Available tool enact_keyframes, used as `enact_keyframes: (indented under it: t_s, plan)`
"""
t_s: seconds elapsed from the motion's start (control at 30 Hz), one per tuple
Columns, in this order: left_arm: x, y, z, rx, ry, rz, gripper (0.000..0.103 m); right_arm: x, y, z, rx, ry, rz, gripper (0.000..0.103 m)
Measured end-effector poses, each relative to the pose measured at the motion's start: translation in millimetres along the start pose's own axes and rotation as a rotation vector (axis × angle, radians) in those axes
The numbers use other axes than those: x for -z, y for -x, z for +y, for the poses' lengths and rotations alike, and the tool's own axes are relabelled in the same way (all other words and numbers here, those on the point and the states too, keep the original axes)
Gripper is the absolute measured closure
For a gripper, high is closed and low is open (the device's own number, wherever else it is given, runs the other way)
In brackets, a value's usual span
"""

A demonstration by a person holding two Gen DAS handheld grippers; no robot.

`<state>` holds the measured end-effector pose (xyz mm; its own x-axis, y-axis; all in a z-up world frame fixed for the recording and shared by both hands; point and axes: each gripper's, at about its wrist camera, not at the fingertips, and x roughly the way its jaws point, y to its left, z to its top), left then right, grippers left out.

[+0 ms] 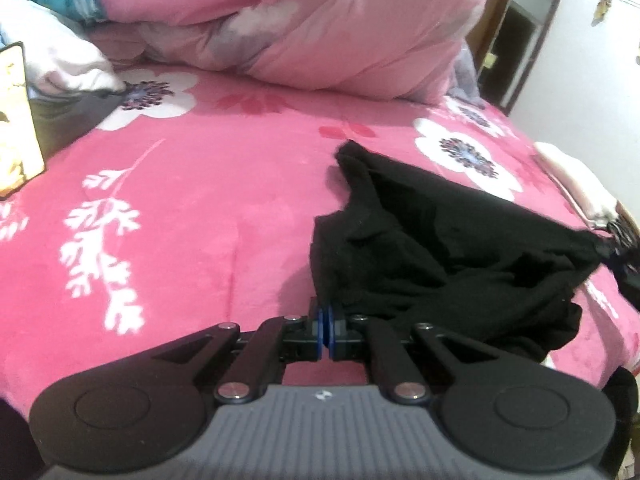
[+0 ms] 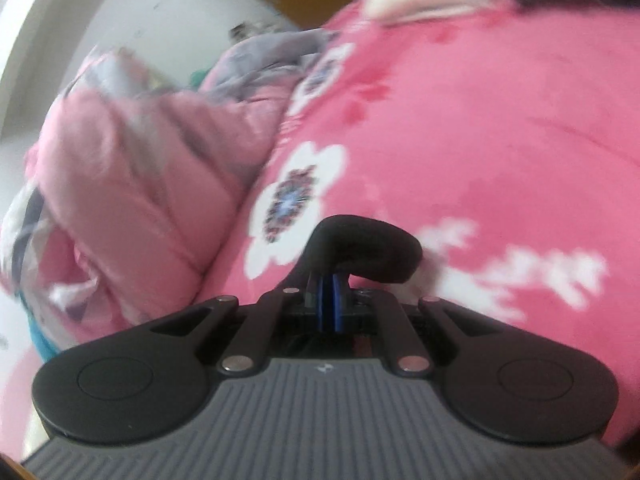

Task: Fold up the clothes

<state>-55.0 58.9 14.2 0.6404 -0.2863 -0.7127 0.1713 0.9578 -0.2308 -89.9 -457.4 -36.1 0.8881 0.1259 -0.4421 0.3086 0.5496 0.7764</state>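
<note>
A black garment [image 1: 440, 240] lies crumpled on the right half of a pink flowered bedspread [image 1: 200, 220]. My left gripper [image 1: 328, 314] is shut, its blue pads pinching the garment's near left edge. The far right corner of the garment is pulled taut up to my right gripper [image 1: 618, 240], seen at the frame's right edge. In the right wrist view, which is tilted and blurred, my right gripper [image 2: 331, 284] is shut on a fold of the black garment [image 2: 368, 246] that loops over its fingertips above the bedspread [image 2: 500, 140].
A heaped pink duvet [image 1: 320, 28] fills the back of the bed. White cloth [image 1: 60, 60] and a standing phone-like slab [image 1: 16, 120] sit at the left. A pale shape [image 1: 572, 180] lies by the bed's right edge, with a wall and dark doorway [image 1: 516, 40] behind.
</note>
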Motion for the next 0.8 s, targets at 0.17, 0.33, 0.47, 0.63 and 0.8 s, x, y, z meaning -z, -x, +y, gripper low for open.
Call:
enact_keyframes:
  t_s: [0.17,0.33,0.47,0.63,0.8]
  plan:
    - [-3.8,-6.2,6.8,-0.023,0.004,0.040,0.099,3.1,5.2,-26.5,0.041,-0.042,-0.003,0.096]
    - [2.6,-7.5,22.5,0.079,0.134,0.107,0.064,-10.0,36.6,-31.4,0.075,0.006,-0.036,0.058]
    - [6.5,1.1,31.9,0.093,0.184,0.072,0.057,-19.7,56.9,-9.5,0.086,0.174,-0.035,0.052]
    - [-0.1,10.1,33.8,0.087,0.165,0.007,0.023,-8.1,18.5,55.6,-0.005,0.444,0.105,0.042]
    - [-12.3,-13.8,17.1,0.146,0.106,0.054,0.010,35.6,-69.8,148.4,-0.123,0.732,0.292,0.035]
